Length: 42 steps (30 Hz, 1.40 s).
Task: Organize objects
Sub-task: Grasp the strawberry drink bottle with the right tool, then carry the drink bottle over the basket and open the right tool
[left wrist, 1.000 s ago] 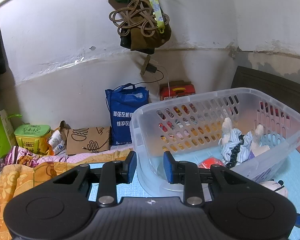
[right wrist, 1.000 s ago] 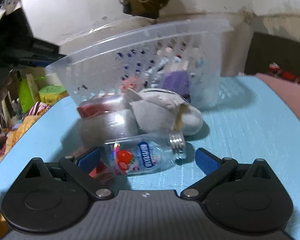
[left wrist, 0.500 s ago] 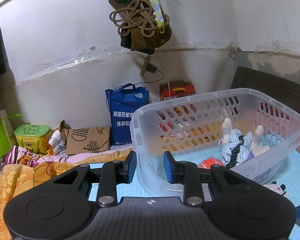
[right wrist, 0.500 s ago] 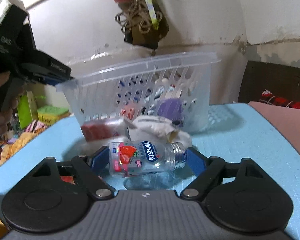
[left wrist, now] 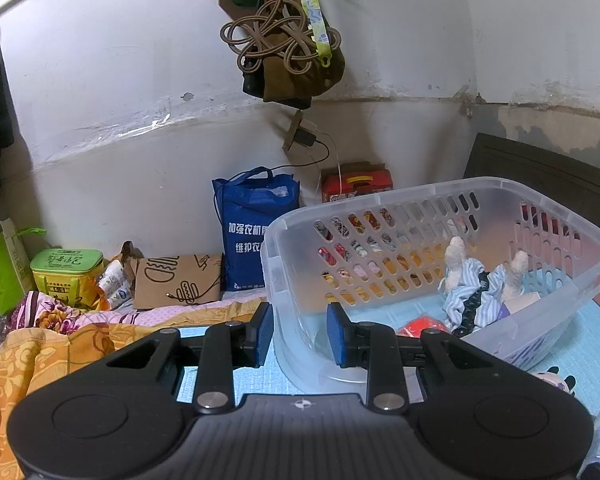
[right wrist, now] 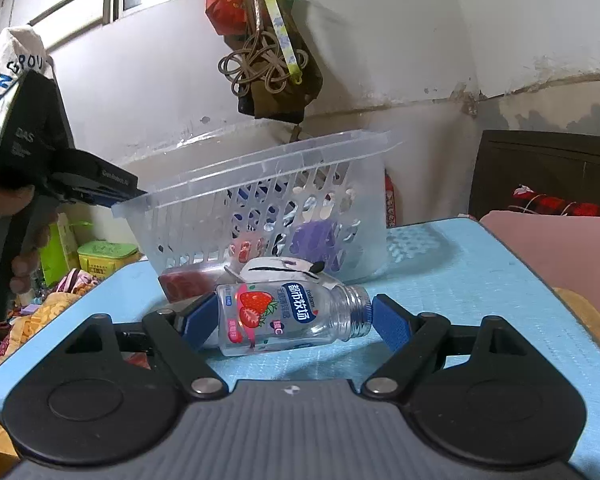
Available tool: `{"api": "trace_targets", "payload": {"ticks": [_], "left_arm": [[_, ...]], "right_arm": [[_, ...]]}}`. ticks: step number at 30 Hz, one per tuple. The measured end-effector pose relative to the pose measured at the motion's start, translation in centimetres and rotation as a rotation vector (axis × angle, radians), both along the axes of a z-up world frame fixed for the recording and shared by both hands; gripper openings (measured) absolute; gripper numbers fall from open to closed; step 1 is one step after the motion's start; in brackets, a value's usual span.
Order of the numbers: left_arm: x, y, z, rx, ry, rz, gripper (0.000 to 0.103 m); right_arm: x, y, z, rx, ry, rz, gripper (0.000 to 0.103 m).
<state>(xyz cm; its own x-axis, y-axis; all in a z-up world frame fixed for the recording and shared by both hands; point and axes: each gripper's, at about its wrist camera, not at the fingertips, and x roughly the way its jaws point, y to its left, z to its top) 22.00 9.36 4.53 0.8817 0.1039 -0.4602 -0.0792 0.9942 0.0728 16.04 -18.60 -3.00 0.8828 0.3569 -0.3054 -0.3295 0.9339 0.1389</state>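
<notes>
A clear plastic bottle with a strawberry label lies crosswise between the pads of my right gripper, which press on its base and its threaded neck. It hangs just above the blue mat. Behind it stands a translucent slotted basket, tilted. My left gripper is shut on that basket's near corner wall; the right wrist view shows the left gripper at the rim. A striped plush doll and a red item lie in the basket.
A white plush toy and a clear red-filled jar lie on the mat against the basket. A blue bag, a green box and orange bedding sit at left. A pink cushion borders the mat at right.
My right gripper closed on the bottle's two ends and raised it off the mat, tipping upward. The left gripper and the basket have stayed put.
</notes>
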Motion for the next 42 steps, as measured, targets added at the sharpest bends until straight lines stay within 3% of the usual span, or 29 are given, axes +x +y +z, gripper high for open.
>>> {"api": "trace_targets", "payload": {"ticks": [20,29,37,42], "left_arm": [[0.0,0.0,0.0,-0.001,-0.001,-0.001,0.033],[0.0,0.0,0.0,-0.001,0.0,0.0,0.033],[0.1,0.1,0.1,-0.001,0.005,0.0,0.033],[0.1,0.3,0.0,-0.001,0.005,-0.001,0.033]], "right_arm": [[-1.1,-0.7,2.1,-0.001,-0.082,0.0,0.085],[-1.0,-0.5,6.9,-0.003,-0.179,0.014,0.085],[3.0,1.9,12.7,-0.074,-0.238,0.061,0.085],[8.3,4.5,14.0,-0.121,-0.119,0.11,0.085]]}}
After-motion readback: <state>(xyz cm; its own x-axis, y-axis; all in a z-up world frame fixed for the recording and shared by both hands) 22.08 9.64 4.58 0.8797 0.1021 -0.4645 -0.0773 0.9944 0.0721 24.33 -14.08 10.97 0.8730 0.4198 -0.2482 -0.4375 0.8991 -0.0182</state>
